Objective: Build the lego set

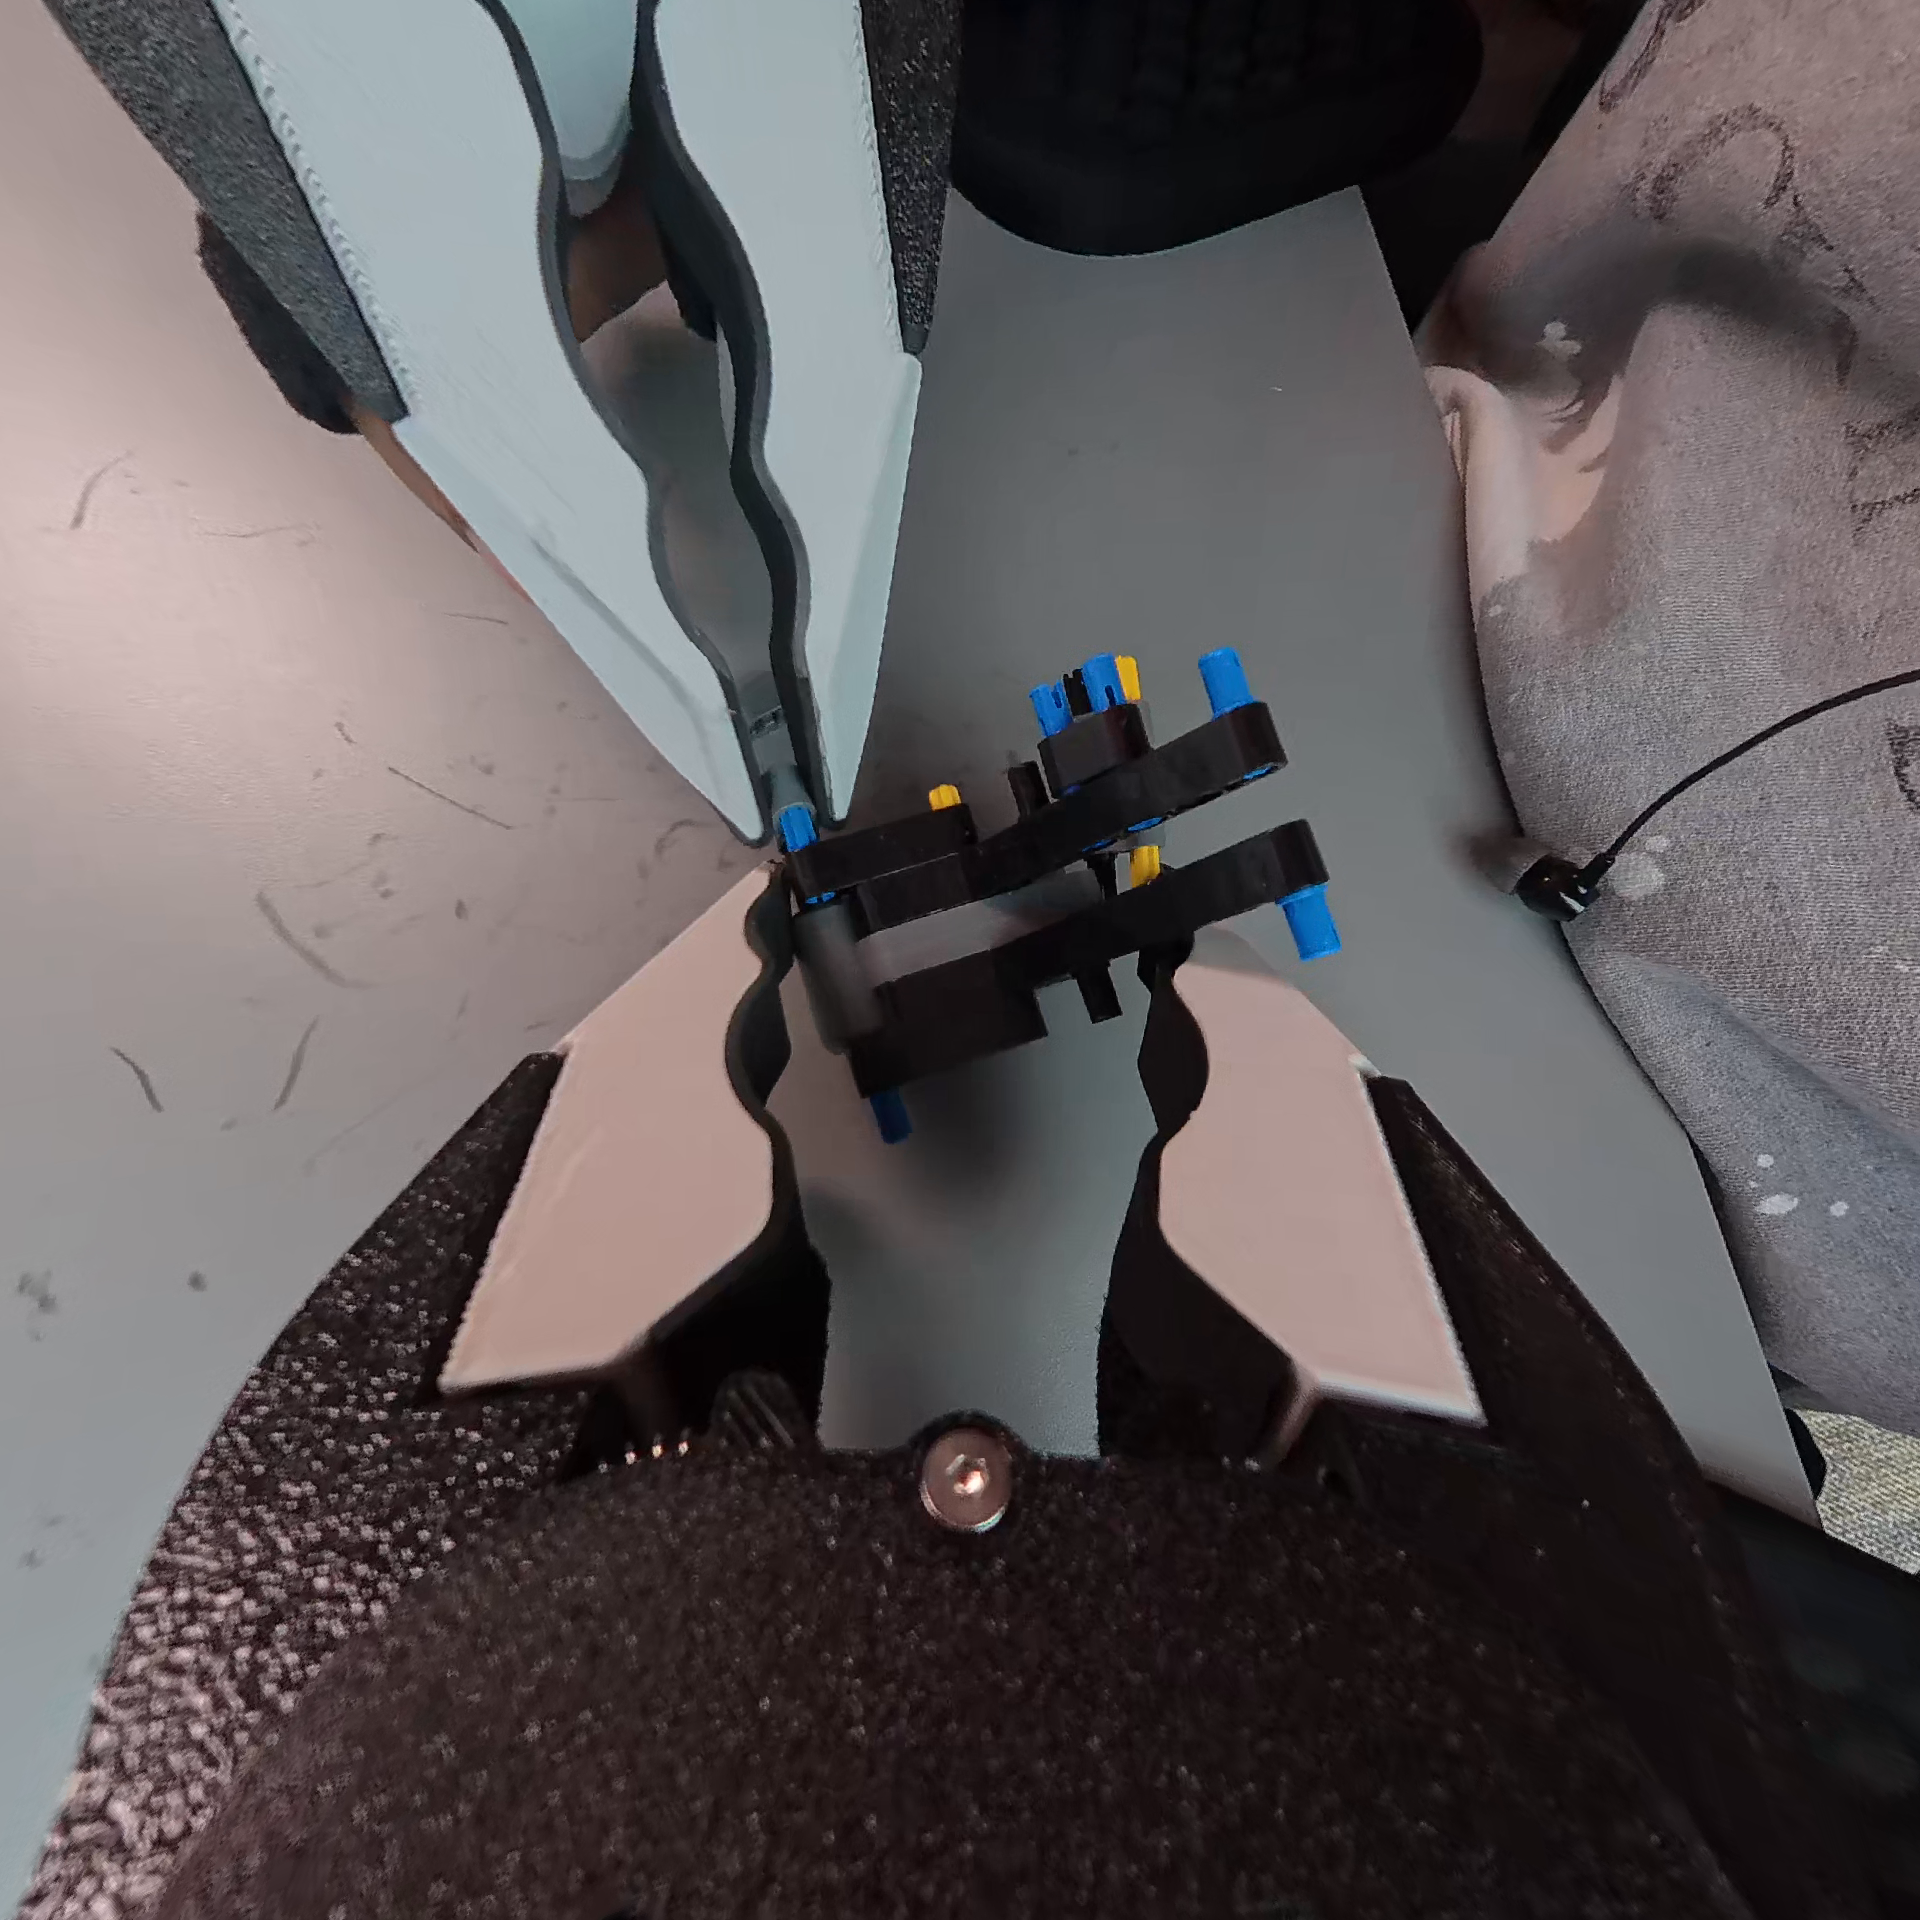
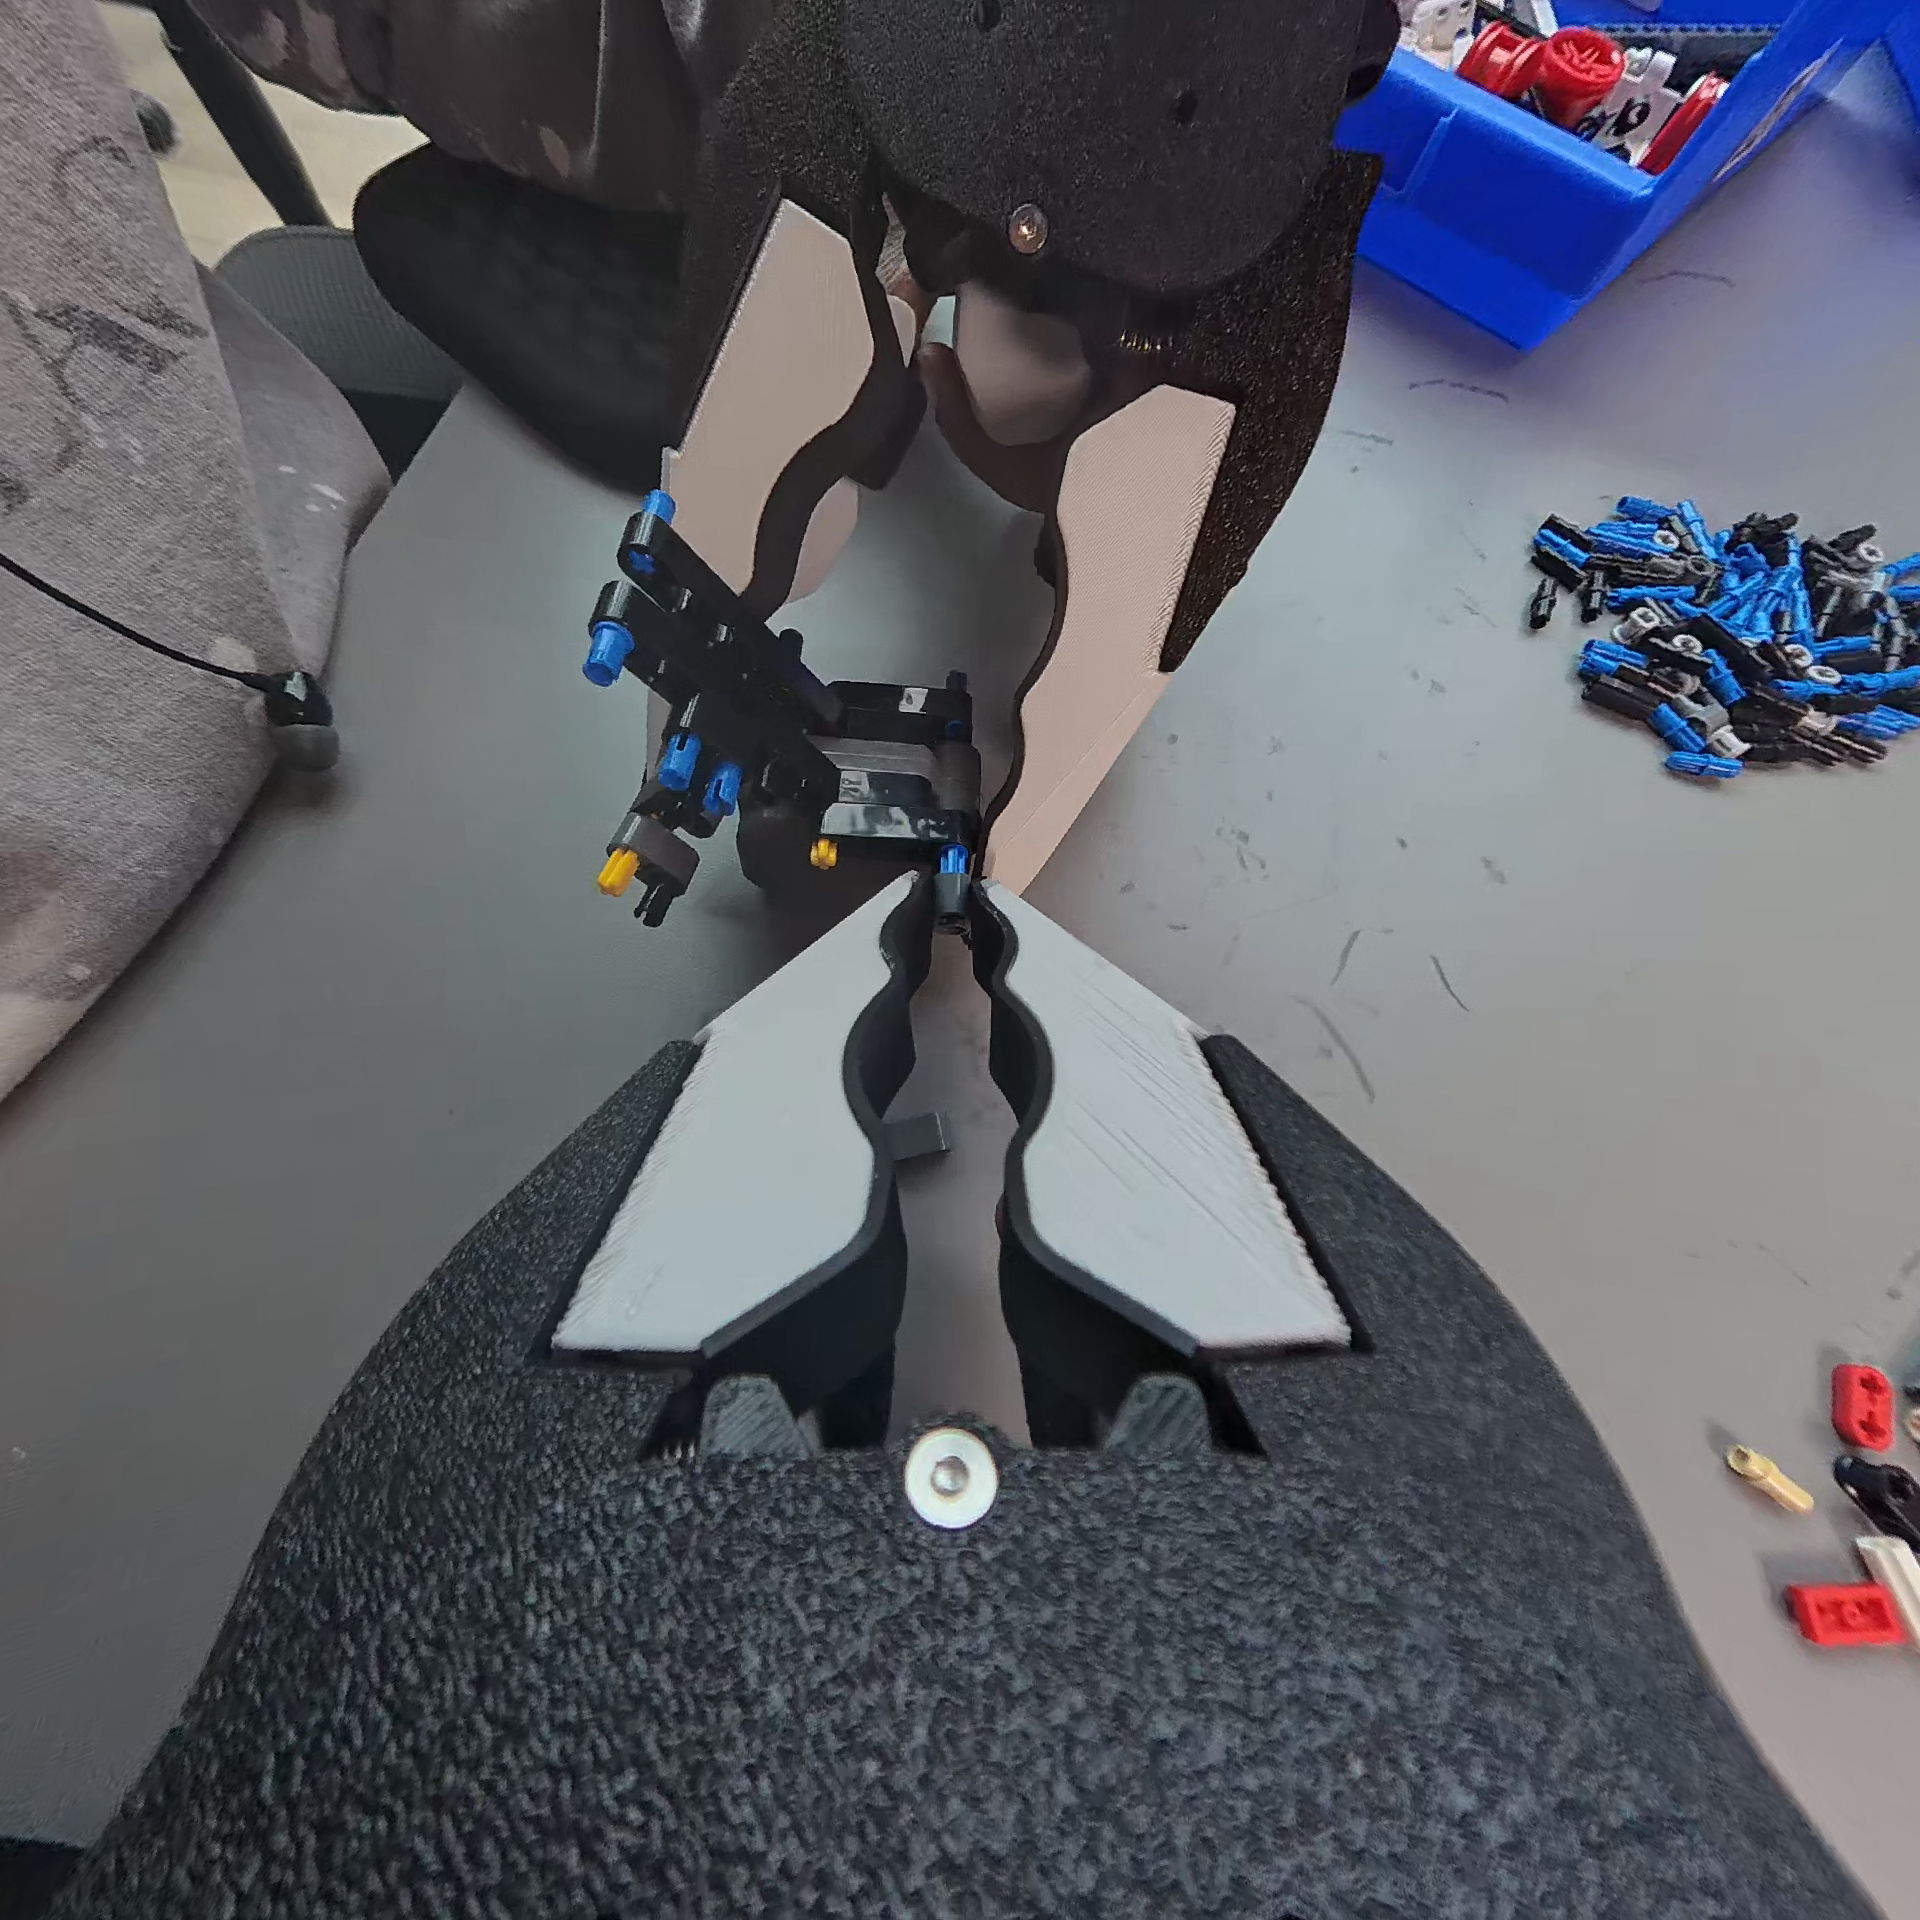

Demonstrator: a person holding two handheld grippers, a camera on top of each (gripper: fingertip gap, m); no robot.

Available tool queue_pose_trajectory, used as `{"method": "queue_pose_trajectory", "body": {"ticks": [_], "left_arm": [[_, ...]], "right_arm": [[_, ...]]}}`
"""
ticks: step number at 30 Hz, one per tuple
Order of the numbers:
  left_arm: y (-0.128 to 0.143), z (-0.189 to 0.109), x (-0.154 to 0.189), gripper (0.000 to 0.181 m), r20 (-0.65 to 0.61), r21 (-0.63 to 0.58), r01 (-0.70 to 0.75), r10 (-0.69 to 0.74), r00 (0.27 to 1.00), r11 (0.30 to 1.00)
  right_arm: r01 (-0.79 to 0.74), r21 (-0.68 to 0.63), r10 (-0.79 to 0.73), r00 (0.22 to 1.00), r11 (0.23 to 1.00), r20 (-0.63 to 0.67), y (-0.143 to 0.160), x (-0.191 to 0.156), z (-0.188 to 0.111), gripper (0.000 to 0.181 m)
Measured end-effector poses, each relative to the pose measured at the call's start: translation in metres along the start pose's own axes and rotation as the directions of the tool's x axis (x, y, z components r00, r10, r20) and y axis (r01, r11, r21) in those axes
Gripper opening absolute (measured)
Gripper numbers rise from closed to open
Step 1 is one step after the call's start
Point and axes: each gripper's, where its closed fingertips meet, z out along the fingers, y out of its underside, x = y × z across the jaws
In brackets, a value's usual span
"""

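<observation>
The left gripper [image 1: 961,925], its pinkish fingers spread wide, is clamped across the black lego assembly [image 1: 1049,894], holding it above the grey table [image 1: 1091,499]; the assembly is a stack of black beams bristling with blue pins and a few yellow ones. From the opposite side the right gripper [image 2: 948,896] has its grey fingers nearly together, pinching a small blue-and-grey pin [image 2: 950,878] whose blue end meets the near corner of the assembly — the two tools almost touch tip to tip there. In the left wrist view the table edge [image 1: 1558,935] runs close along the right of the assembly, with a person's grey clothing and a thin black cable [image 1: 1704,769] just past it, so open room on that side is slight; the scuffed tabletop on the other side lies bare. In the right wrist view, open table stretches to the right of the grippers as far as a loose pile of blue and black pins [image 2: 1735,644] (a few red, tan and white pieces [image 2: 1860,1507] lie nearer, by the frame's right edge). Farthest off, at the top right, stands a blue bin [image 2: 1538,208] holding red wheel-like parts and white pieces.
</observation>
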Motion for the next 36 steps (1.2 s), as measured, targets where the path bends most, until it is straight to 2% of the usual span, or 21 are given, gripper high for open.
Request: {"method": "queue_pose_trajectory", "body": {"ticks": [3,8,13,17,21,24,26,36], "left_arm": [[0.002,0.003,0.004,0.067,-0.025,-0.010,0.002,-0.002,1.000,1.000],[0.002,0.002,0.005,0.073,-0.055,-0.015,0.046,-0.047,0.997,0.999],[-0.006,-0.006,-0.001,0.078,-0.026,0.058,0.080,-0.078,0.997,0.995],[-0.004,-0.019,-0.005,0.079,0.019,0.086,0.108,-0.111,0.994,0.990],[0.008,-0.020,-0.006,0.072,0.090,0.071,0.130,-0.136,0.987,0.989],[0.013,-0.022,-0.012,0.052,0.155,0.078,0.145,-0.155,0.976,0.986],[0.012,-0.023,-0.016,0.048,0.182,0.098,0.158,-0.173,0.968,0.983],[0.005,-0.013,-0.010,0.051,0.128,0.106,0.210,-0.223,0.966,0.972]], "right_arm": [[0.011,-0.004,-0.011,1.000,1.000,0.026,0.000,-0.003,0.004,0.006],[0.069,-0.082,-0.068,0.997,0.994,0.021,0.000,-0.002,0.005,0.006],[0.042,-0.054,-0.043,0.999,0.998,-0.015,-0.003,0.007,-0.001,0.006],[0.020,-0.082,-0.024,0.998,0.996,-0.051,0.004,0.009,-0.004,0.007],[-0.025,-0.073,0.019,0.996,0.997,-0.085,0.009,0.009,-0.008,0.007],[-0.049,-0.065,0.042,0.994,0.997,-0.098,0.012,0.007,-0.010,0.007],[-0.061,-0.059,0.055,0.993,0.996,-0.101,0.012,0.005,-0.011,0.007],[-0.090,-0.063,0.082,0.989,0.994,-0.127,0.013,0.005,-0.010,0.007]]}}
